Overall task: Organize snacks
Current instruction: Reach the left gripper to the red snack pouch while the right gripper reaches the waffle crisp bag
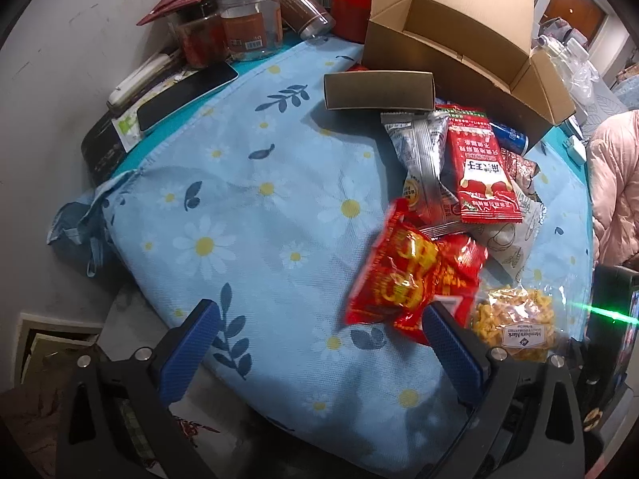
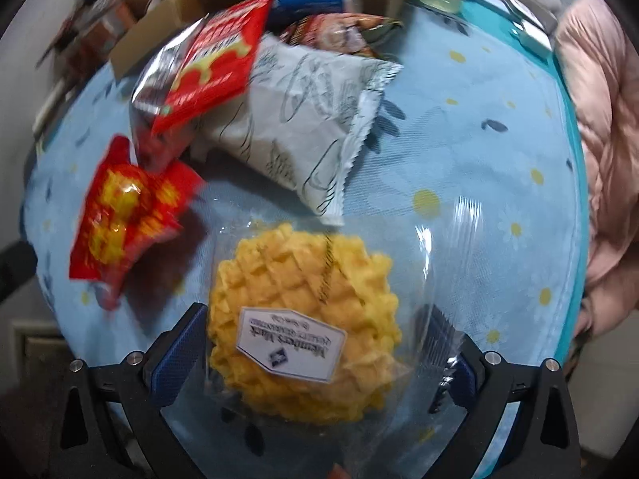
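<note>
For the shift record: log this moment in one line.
left gripper: open, empty | right gripper: open around waffle bag | cardboard box: open

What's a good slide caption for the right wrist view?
Open right gripper straddling a clear-wrapped waffle snack on the floral cloth, other snack packets piled beyond.

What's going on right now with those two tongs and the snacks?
Left tongs open, empty, beside the red snack bag. Right tongs open around the bagged waffle, not closed. Snack pile just behind; cardboard box open.
</note>
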`<state>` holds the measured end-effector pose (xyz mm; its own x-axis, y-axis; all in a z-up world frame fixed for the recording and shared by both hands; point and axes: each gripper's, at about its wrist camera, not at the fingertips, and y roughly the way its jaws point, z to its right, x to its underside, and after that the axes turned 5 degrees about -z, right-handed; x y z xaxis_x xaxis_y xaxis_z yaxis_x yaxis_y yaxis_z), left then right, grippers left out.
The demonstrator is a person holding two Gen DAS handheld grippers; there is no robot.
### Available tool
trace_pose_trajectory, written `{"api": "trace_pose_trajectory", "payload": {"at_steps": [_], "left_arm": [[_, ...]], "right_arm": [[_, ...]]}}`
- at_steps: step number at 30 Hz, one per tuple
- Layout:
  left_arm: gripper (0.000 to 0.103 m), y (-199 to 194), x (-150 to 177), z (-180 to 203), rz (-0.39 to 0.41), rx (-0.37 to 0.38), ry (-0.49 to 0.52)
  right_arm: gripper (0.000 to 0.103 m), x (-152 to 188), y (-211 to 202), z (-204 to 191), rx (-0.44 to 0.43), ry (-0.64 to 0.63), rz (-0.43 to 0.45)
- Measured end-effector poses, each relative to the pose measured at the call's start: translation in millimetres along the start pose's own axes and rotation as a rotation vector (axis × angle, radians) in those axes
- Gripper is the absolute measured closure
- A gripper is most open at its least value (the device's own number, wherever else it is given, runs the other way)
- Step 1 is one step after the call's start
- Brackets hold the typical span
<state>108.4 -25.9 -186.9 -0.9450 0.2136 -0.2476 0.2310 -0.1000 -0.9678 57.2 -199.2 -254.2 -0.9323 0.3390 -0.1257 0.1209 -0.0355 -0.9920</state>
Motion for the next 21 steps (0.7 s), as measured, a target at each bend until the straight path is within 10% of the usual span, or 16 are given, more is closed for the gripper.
{"api": "trace_pose_trajectory", "payload": {"at_steps": [9,13,21], "left_arm": [[0.000,-2,-6,21,0.047,0.038,0.088],[0.000,-2,-11,36,0.050,0.086,0.135],[0.000,21,-12,61,0.019,0.055,0.239]], "right_arm": [[0.005,8,2,-3,-0.014,-0.062,-0.002],[0.039,9,-7,2,-0.016,-0.077,0.015],[0.059,14,-14,24,-0.090,-0.058,0.022]]}}
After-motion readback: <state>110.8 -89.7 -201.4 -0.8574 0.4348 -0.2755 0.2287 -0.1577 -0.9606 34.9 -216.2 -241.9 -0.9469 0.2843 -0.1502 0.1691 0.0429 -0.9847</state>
